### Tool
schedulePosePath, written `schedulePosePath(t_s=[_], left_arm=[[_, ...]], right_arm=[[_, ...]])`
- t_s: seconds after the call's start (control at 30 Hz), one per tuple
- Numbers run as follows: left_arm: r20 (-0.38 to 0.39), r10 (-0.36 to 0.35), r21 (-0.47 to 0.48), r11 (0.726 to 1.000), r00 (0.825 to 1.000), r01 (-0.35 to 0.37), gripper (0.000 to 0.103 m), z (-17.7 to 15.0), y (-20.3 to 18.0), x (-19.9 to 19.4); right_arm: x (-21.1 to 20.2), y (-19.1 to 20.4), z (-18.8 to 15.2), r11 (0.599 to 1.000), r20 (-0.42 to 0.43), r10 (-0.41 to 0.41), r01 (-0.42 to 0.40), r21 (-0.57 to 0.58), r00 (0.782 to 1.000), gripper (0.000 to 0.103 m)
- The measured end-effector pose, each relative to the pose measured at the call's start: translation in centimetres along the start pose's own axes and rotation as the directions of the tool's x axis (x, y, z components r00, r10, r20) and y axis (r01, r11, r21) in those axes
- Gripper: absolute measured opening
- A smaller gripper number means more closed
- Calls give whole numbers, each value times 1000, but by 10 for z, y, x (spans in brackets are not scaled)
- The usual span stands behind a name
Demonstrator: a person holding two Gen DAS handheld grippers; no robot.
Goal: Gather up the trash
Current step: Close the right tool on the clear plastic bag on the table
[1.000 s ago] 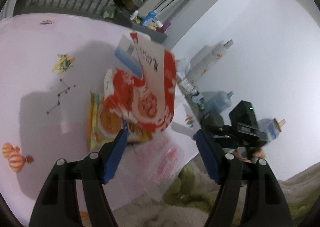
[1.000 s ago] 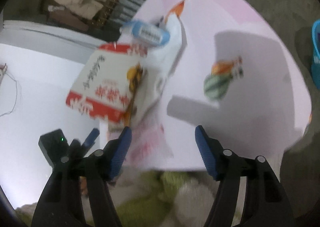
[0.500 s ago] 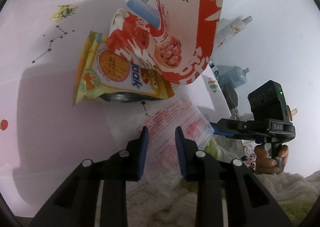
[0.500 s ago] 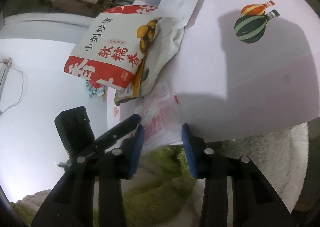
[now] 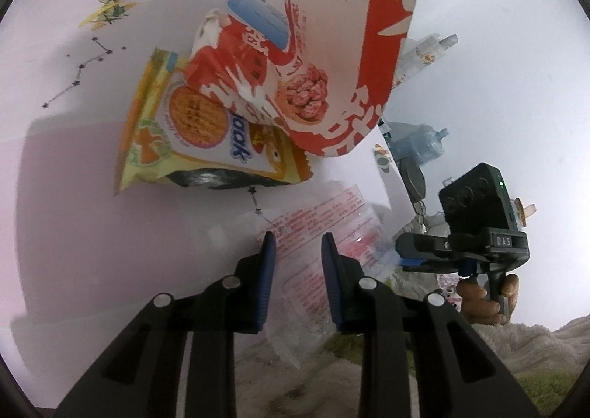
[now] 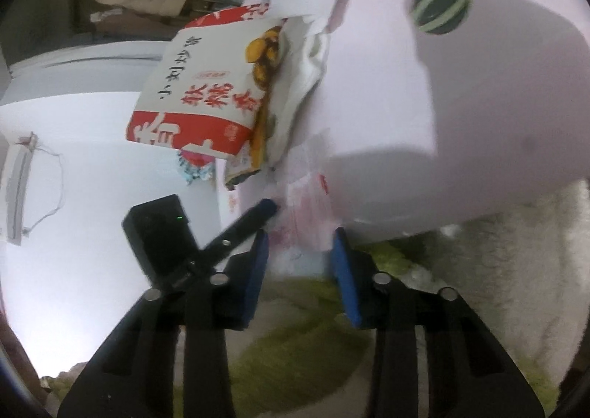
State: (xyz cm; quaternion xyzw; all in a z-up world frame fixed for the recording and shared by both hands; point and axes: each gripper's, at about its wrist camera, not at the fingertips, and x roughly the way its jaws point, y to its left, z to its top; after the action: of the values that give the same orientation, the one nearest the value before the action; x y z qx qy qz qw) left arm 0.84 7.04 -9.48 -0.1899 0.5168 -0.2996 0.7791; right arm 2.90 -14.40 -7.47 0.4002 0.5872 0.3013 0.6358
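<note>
A clear wrapper with red print hangs over the near edge of the pink table. My left gripper straddles it, jaws narrow; the film lies flat in the gap and runs past both fingers. Opposite it, my right gripper has its jaws closing, with the same wrapper blurred between its tips. Behind lie a red-and-white paper bag, a yellow snack bag and a blue-and-white box. The right view shows the paper bag and a crumpled white wrap.
A shaggy green and beige rug lies below the table edge. A person's hand holds the right gripper's handle. A water jug and bottles stand by the white wall. The table carries a printed striped balloon.
Both grippers have sunk toward the table's near edge and their jaws have narrowed from wide to close around the clear wrapper. The trash pile now looks nearer.
</note>
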Motion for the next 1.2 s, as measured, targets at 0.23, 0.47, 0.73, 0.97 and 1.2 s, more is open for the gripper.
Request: schedulePosePath(t_s=[0.23,0.47,0.73,0.97,1.2], left_arm=[[-4,-9,33,999,1000,9,25,2,-8,0],[-18,30,156,987,999,-27,25,9,-31,7],[-54,67,254,966,996,-51,25,17,-51,26],[-41,63,254,966,997,-51,25,13,-46,25],[-36,91,279,957,995,-77,25,16,-63,33]], right_arm=[[6,1,2,998,23,-56,56,-18,998,9],[-18,-3,4,996,138,-88,91,-16,986,3],[-44,0,4,994,268,-92,104,-29,959,34],[-32,-3,-12,984,254,-154,172,-52,955,36],[-31,-5,-4,981,266,-167,188,-53,949,2]])
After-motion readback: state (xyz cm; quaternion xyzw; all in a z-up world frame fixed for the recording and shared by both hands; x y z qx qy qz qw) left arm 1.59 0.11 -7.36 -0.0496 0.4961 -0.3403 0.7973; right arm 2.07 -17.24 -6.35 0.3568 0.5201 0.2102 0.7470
